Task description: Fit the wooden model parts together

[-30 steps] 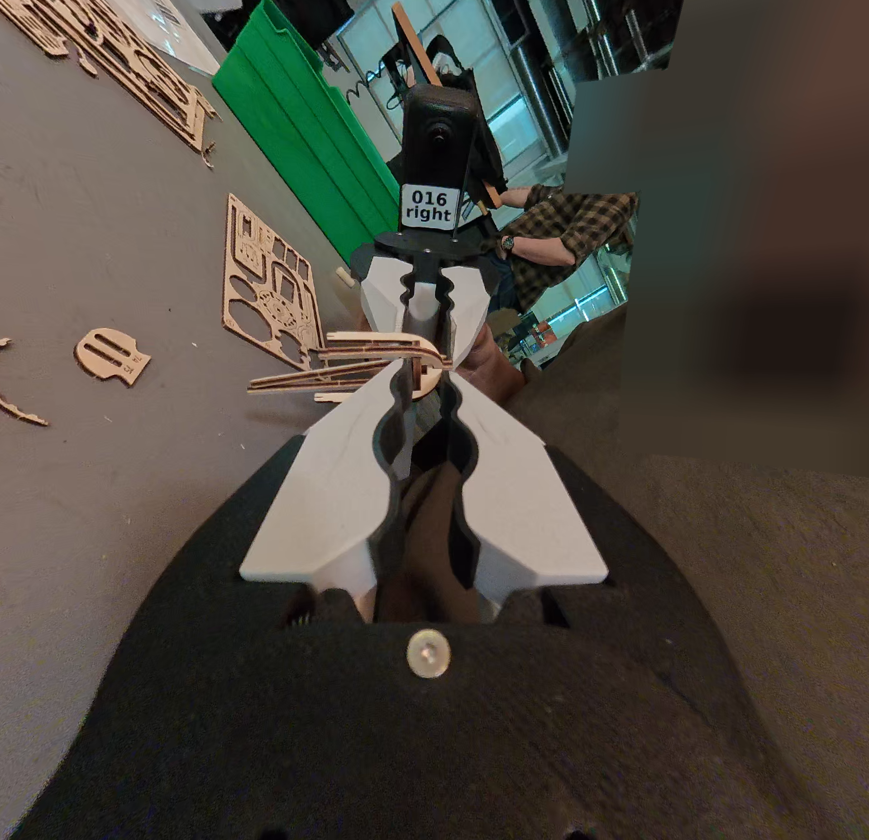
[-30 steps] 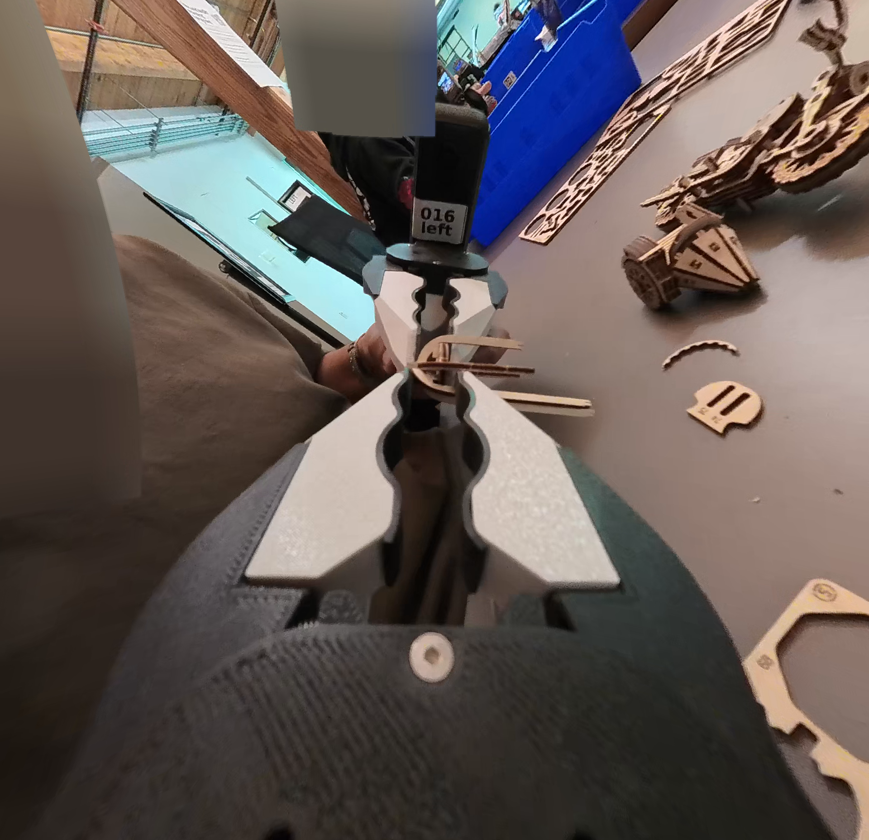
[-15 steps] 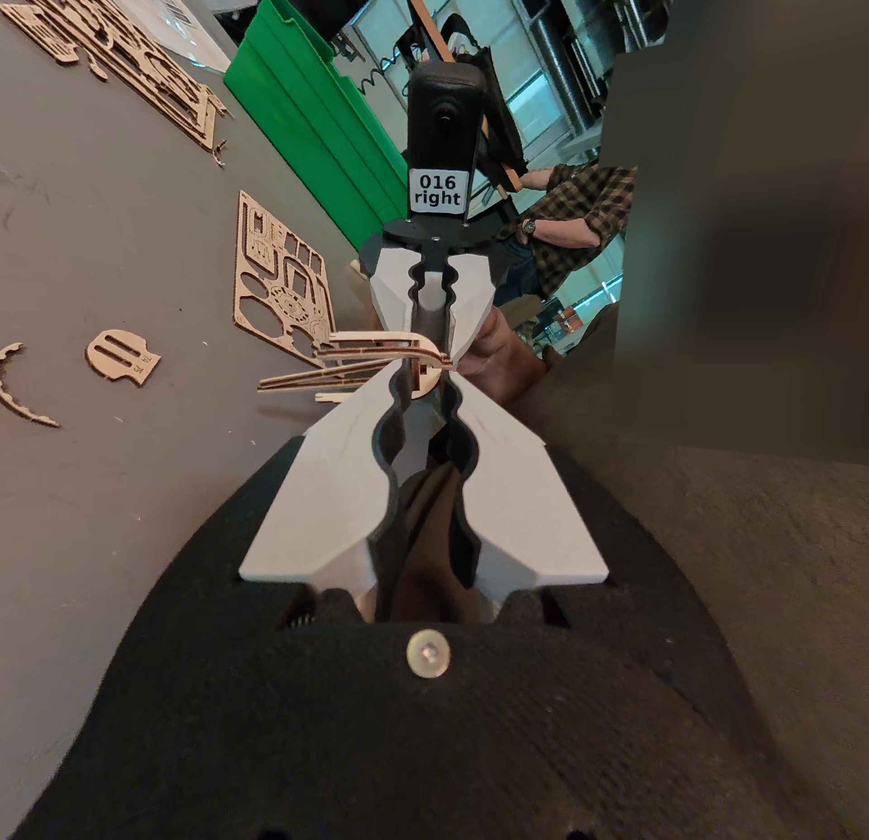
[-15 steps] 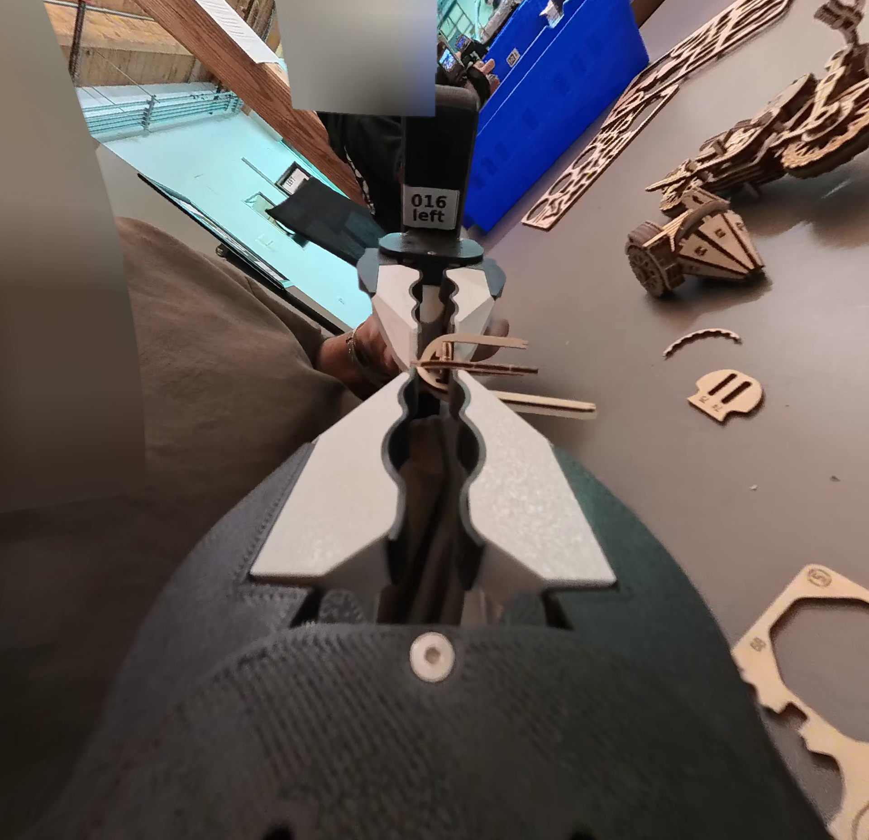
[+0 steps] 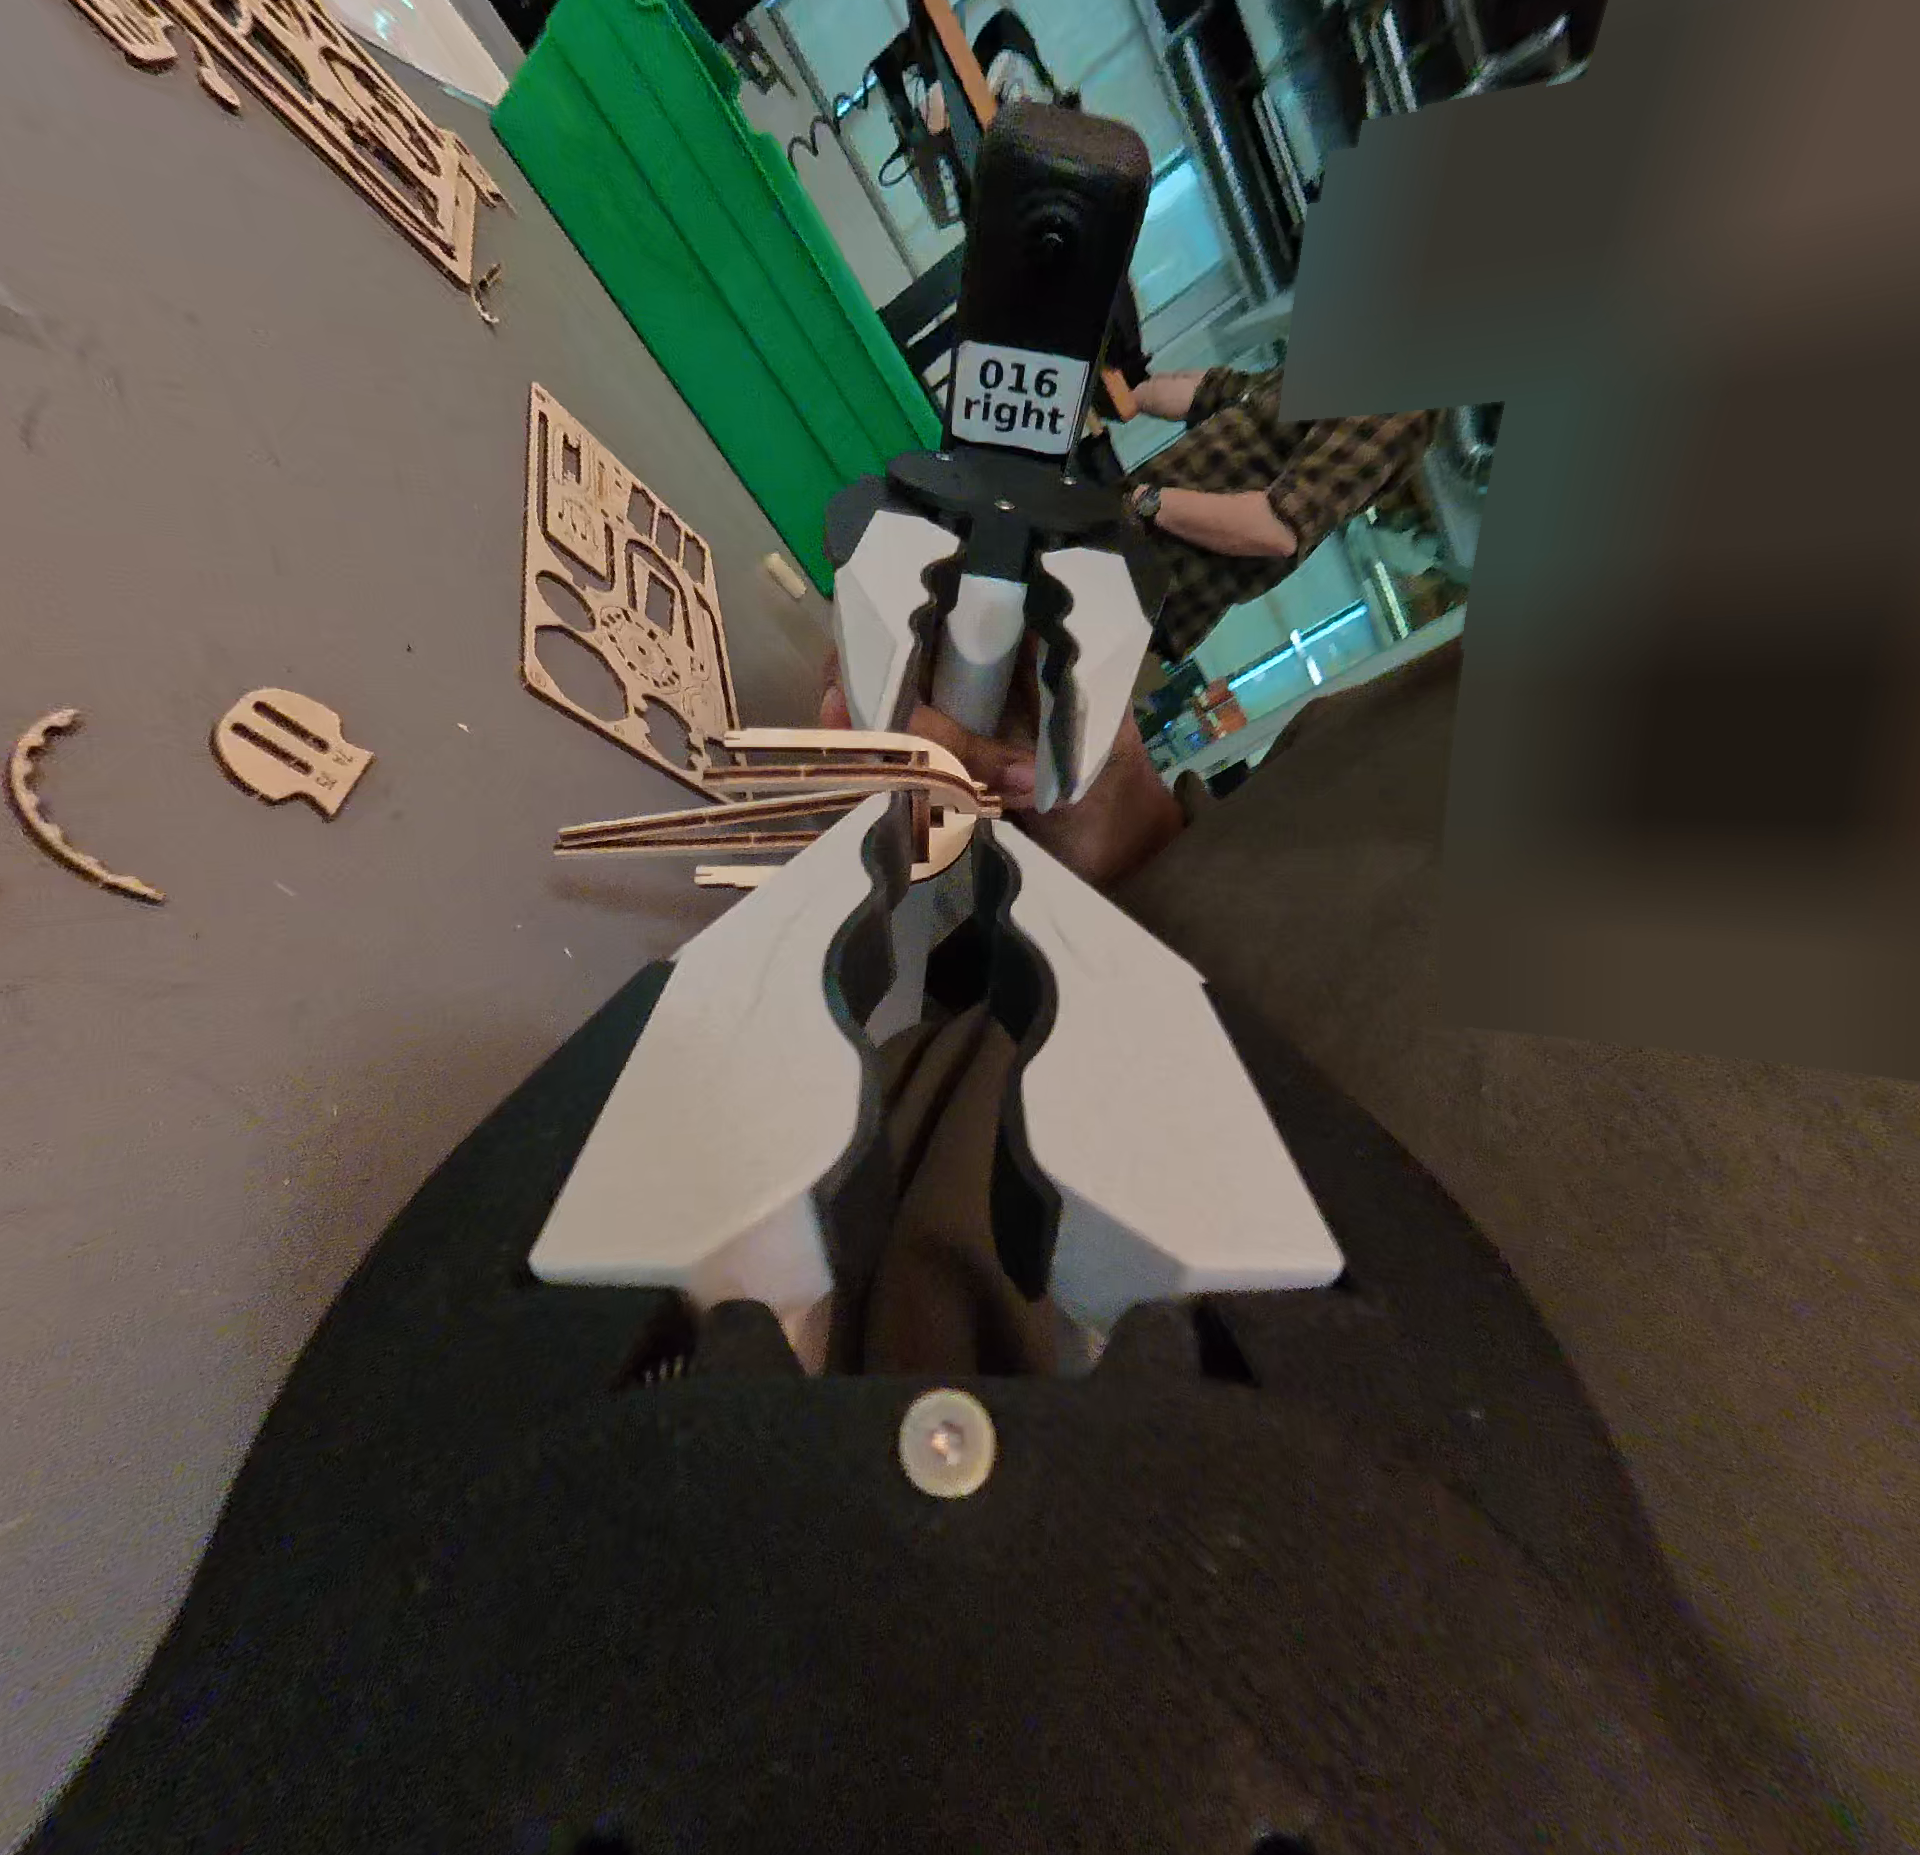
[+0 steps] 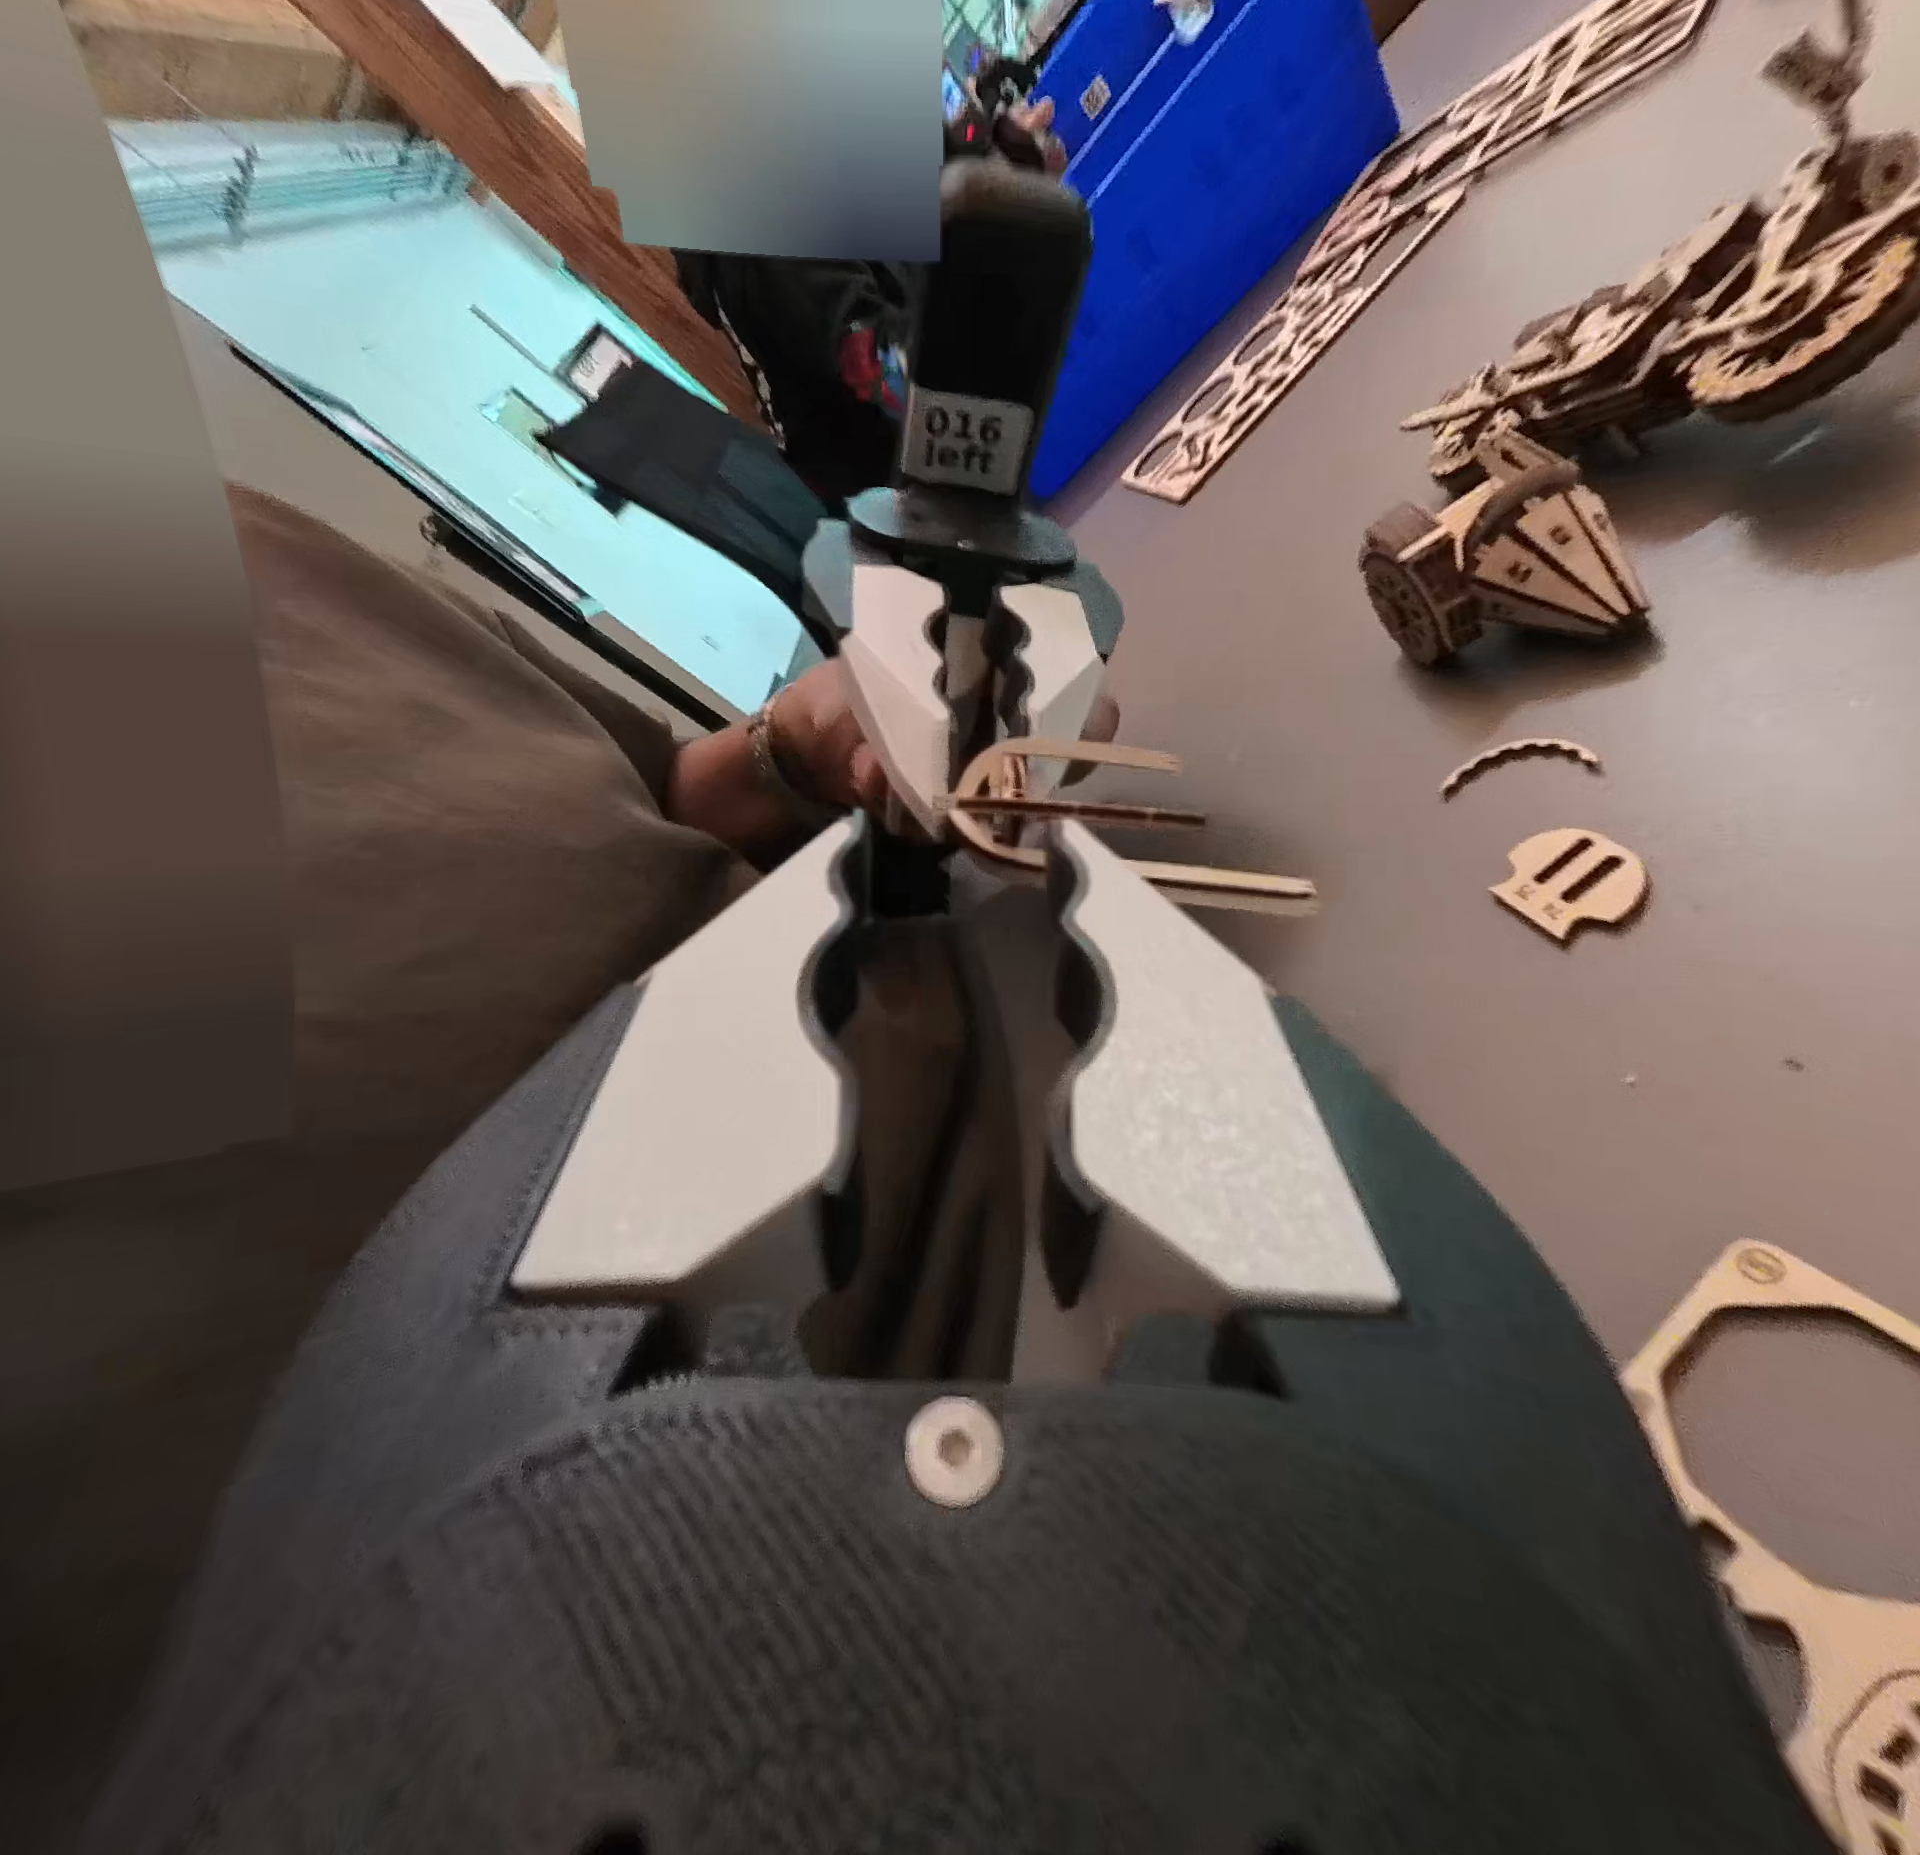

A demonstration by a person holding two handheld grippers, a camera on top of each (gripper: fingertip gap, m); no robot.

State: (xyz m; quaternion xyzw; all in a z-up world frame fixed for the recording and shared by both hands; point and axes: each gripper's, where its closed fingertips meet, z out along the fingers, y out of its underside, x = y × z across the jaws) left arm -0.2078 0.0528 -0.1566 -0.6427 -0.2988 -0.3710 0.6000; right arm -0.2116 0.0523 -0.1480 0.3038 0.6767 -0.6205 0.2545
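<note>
Both grippers tilted since; wooden assembly [image 5: 831, 787] still pinched; white labels

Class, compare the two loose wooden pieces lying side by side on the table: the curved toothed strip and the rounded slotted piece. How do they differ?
The toothed strip is a thin open arc with a notched edge; the slotted piece is a broad, solid plate. The slotted piece has two long parallel cut-outs; the strip has none. Both are pale wood, lie flat and are held by no claw.

Wooden assembly [image 5: 831, 797] between both grippers' fingers [image 5: 769, 1026]

grey table [image 5: 208, 475], green bin [image 5: 707, 226] at its edge, blue bin [image 6: 1205, 205], wooden beam [image 6: 457, 91], glazed walls behind
</note>
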